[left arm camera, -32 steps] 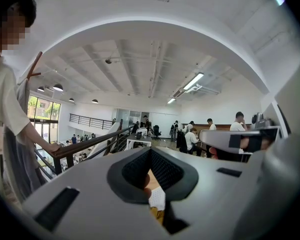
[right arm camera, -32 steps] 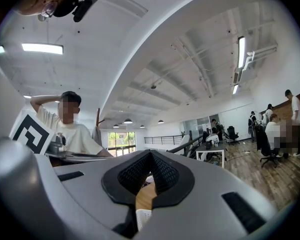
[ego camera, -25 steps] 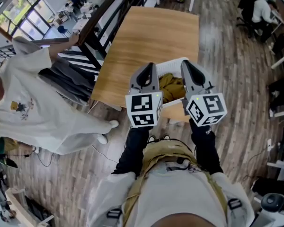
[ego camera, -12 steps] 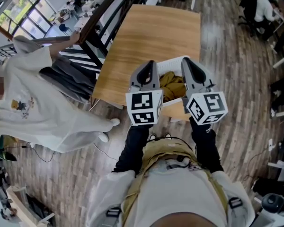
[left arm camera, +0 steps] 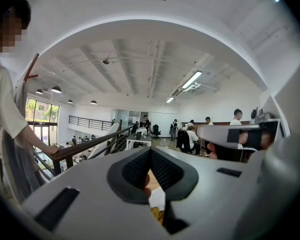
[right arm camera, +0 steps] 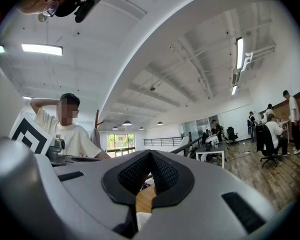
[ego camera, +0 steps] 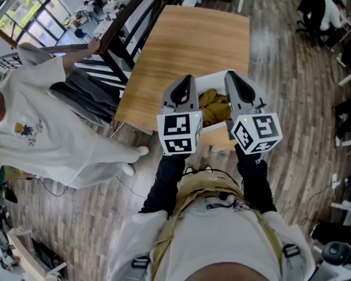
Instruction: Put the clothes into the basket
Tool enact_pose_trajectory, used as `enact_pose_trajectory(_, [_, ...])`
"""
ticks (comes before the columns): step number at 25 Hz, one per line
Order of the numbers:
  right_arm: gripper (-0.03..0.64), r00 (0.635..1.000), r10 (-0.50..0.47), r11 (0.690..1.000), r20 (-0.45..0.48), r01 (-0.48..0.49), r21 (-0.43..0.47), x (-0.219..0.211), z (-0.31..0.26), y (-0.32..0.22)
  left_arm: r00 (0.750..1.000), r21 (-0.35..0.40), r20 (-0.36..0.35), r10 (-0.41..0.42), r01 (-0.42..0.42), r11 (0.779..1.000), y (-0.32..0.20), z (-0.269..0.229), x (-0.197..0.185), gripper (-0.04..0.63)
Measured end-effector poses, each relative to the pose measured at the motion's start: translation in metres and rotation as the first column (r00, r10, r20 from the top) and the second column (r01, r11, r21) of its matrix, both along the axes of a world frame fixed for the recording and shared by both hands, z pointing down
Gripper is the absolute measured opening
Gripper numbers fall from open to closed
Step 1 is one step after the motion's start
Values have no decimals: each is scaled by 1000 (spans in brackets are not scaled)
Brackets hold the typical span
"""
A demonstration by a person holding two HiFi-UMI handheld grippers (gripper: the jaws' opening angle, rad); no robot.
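A white basket (ego camera: 212, 78) stands at the near edge of the wooden table (ego camera: 187, 40), with mustard-yellow clothes (ego camera: 213, 105) bunched inside it. My left gripper (ego camera: 185, 88) rises at the basket's left side and my right gripper (ego camera: 234, 84) at its right side, both pointing away from me. In the left gripper view the left gripper (left arm camera: 150, 156) has its dark pads pressed together with nothing between them. A sliver of yellow cloth (left arm camera: 155, 215) shows below them. In the right gripper view the right gripper (right arm camera: 150, 160) is shut the same way and empty.
A person in a cream T-shirt (ego camera: 41, 133) stands at the left with a hand on the dark stair railing (ego camera: 126, 28). Wood-plank floor surrounds the table. Desks, chairs and seated people (ego camera: 322, 7) fill the far right.
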State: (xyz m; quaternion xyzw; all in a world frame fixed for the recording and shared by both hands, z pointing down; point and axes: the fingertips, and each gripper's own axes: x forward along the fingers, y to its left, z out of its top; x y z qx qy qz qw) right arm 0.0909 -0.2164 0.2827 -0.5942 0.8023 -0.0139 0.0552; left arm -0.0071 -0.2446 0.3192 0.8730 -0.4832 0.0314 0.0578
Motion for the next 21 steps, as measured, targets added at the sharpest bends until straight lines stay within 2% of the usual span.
enact_pose_trajectory(13, [20,1000,2,1000,2,-2,6,4,2,-4,1000,11,-15,-2,2,1000,-4,-4,2,0])
enact_pose_trajectory(21, [20,1000,15,1000,6,-15,-1,8,2,-1,1000,-12,-12,18,-18,1000,-2,3,8,0])
